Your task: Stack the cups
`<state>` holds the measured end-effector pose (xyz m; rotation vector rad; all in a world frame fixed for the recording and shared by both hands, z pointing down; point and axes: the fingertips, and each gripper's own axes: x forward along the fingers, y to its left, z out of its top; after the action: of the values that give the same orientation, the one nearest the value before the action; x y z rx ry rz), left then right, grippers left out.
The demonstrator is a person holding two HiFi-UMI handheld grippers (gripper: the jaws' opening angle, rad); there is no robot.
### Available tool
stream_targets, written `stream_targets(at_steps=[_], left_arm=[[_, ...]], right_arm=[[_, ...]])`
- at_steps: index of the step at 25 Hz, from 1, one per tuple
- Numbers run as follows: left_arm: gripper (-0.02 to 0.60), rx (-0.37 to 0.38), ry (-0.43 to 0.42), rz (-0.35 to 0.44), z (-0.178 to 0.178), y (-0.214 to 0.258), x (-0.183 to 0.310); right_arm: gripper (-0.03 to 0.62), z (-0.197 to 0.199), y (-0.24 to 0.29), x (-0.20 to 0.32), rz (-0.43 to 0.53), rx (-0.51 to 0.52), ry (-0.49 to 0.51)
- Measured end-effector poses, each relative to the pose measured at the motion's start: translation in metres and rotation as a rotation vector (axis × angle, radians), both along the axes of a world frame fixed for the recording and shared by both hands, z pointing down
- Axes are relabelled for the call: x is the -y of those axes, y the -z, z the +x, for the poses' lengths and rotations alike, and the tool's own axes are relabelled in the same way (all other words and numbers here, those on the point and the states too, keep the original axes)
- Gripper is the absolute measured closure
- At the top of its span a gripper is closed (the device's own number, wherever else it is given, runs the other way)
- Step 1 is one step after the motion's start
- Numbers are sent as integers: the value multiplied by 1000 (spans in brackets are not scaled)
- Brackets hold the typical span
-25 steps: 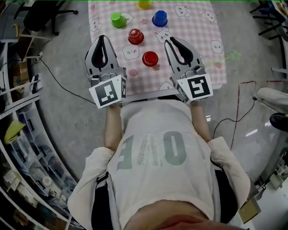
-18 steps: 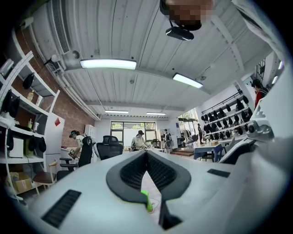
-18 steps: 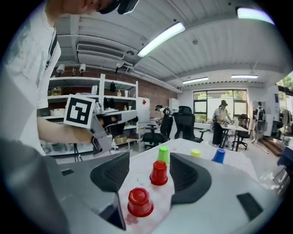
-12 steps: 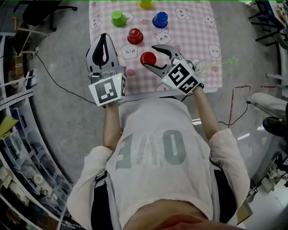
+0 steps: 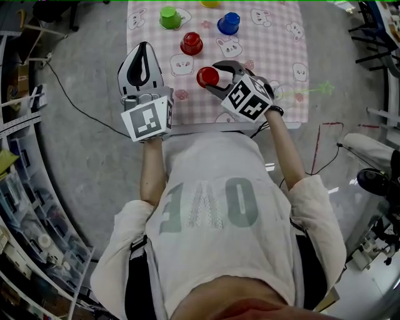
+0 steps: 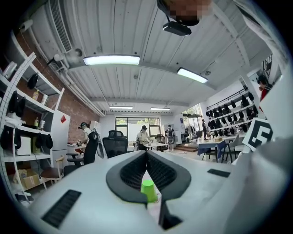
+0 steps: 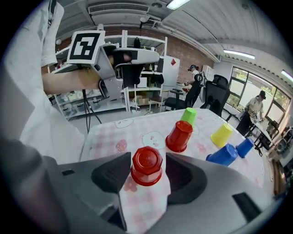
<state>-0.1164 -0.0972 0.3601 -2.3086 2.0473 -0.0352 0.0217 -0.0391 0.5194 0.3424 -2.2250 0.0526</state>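
Several upturned cups stand on a pink checked cloth point(image 5: 275, 56). The near red cup point(image 5: 207, 76) point(image 7: 146, 165) sits between the jaws of my right gripper point(image 5: 211, 76) point(image 7: 146, 160). Those jaws opened wide and have just been closing a little; narrow gaps still show beside the cup. Farther off are a second red cup point(image 5: 191, 43) point(image 7: 179, 135), a green cup point(image 5: 168, 17) point(image 7: 189, 115), a yellow cup point(image 7: 222, 135) and a blue cup point(image 5: 229, 23) point(image 7: 223, 155). My left gripper point(image 5: 144, 49) point(image 6: 146, 153) hovers shut and empty at the cloth's left edge; the green cup point(image 6: 148, 190) shows beyond it.
The table's point(image 5: 187, 128) front edge lies just below both grippers. A green star-tipped stick point(image 5: 306, 89) lies at the cloth's right side. Grey floor with a black cable point(image 5: 81, 115) surrounds the table; shelving point(image 5: 25, 187) runs along the left. Another blue cup point(image 7: 246, 147) stands behind the first.
My right gripper has swung down and to the left, opened from shut, and now straddles the near red cup. The left gripper has stayed where it was.
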Motion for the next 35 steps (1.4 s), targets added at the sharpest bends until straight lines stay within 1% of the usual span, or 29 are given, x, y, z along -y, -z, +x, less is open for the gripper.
stream_targets(at_steps=[5, 9, 13, 19, 24, 27, 31, 35], left_arm=[[557, -5, 6, -2, -3, -1, 0], [557, -4, 1, -11, -3, -3, 1], [557, -5, -6, -11, -3, -2, 3], [556, -7, 2, -3, -8, 1, 4], [557, -10, 13, 2, -13, 2, 6], [557, -8, 11, -2, -12, 0, 5], [557, -16, 17, -6, -13, 0, 1], [557, -21, 29, -22, -16, -6, -3]], right_arm=[[345, 0, -4, 1, -13, -19, 9], [364, 0, -9, -2, -32, -38, 25], [367, -1, -3, 1, -26, -20, 7], [367, -1, 37, 14, 8, 74, -94], [367, -1, 84, 50, 122, 168, -184], [367, 1, 105, 79, 162, 209, -251], [368, -4, 115, 121, 149, 238, -321], [368, -13, 100, 161, 97, 227, -378]])
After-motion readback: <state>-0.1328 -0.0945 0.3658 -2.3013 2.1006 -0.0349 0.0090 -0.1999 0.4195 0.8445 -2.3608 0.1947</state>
